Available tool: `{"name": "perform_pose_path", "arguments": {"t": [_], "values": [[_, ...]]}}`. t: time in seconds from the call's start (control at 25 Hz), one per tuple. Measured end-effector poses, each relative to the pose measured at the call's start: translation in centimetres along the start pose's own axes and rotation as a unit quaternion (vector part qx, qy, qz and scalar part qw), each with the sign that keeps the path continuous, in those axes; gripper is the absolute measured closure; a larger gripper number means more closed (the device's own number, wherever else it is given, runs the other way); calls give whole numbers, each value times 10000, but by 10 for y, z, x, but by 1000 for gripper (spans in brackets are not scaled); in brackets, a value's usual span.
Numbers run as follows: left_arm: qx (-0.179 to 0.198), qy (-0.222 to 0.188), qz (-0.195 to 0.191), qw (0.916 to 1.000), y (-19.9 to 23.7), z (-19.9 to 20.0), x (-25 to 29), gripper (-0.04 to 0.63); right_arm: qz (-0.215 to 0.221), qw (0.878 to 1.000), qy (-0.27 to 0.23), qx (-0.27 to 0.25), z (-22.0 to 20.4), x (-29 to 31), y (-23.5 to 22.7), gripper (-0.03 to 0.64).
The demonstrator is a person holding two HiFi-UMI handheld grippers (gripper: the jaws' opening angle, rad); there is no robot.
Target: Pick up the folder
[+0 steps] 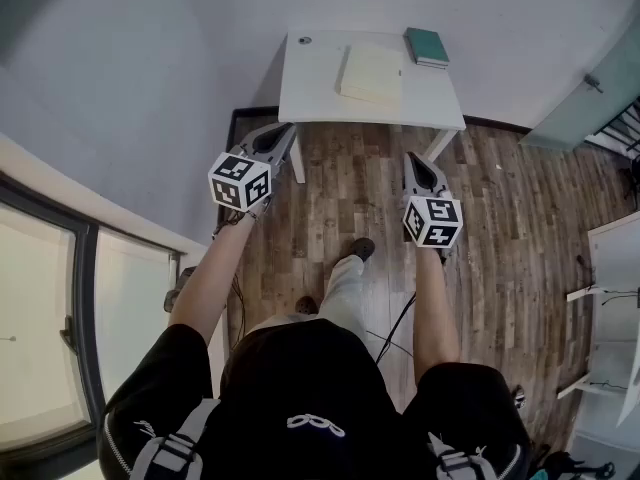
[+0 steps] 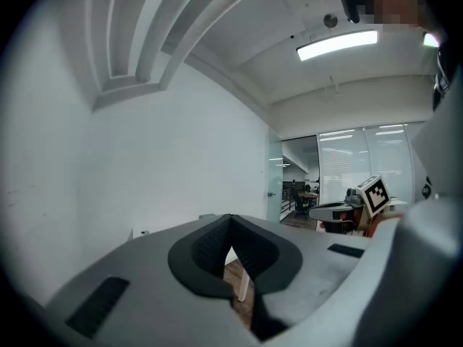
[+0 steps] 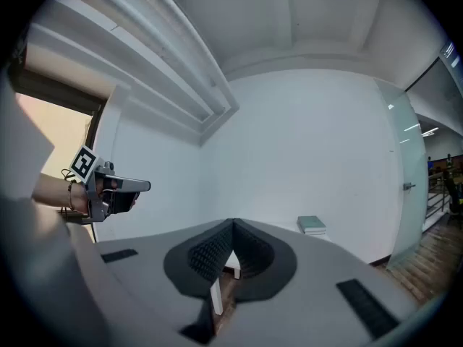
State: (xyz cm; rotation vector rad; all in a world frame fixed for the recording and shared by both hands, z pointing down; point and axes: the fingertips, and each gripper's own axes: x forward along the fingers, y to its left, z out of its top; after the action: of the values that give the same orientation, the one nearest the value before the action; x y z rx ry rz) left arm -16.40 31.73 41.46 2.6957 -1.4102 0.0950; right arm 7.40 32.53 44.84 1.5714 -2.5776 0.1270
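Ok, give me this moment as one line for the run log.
stage: before grasp | left gripper: jaws shut, empty | right gripper: jaws shut, empty | folder: flat on white table, untouched | green book: table's far right corner

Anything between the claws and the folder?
Nothing visible. The folder lies bare on the white table, ahead of the left claw and right claw, both shut and empty, over open floor. The green book sits at the table's corner, apart from it.
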Motion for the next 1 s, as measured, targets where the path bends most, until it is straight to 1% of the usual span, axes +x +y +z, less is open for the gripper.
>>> {"name": "perform_pose_path", "arguments": {"t": [0.12, 0.28, 0.52, 0.76, 1.0], "values": [[-7, 8, -23, 10000, 3, -3, 1, 574, -5, 10000, -13, 10, -1, 4, 1, 594], [-21, 30, -38, 10000, 12, -7, 6, 574, 12, 9993, -139, 334, 0, 12, -3, 594], [-57, 70, -61, 9999, 26, -10, 29, 574, -18, 9998, 91, 190, -10, 35, -15, 594], [-96, 153, -107, 9998, 48, -13, 62, 574, 21, 9996, 209, 206, -10, 73, -29, 594], [-115, 197, -72, 9997, 79, -13, 103, 575, 137, 9991, 315, 263, -10, 121, -49, 594]]}}
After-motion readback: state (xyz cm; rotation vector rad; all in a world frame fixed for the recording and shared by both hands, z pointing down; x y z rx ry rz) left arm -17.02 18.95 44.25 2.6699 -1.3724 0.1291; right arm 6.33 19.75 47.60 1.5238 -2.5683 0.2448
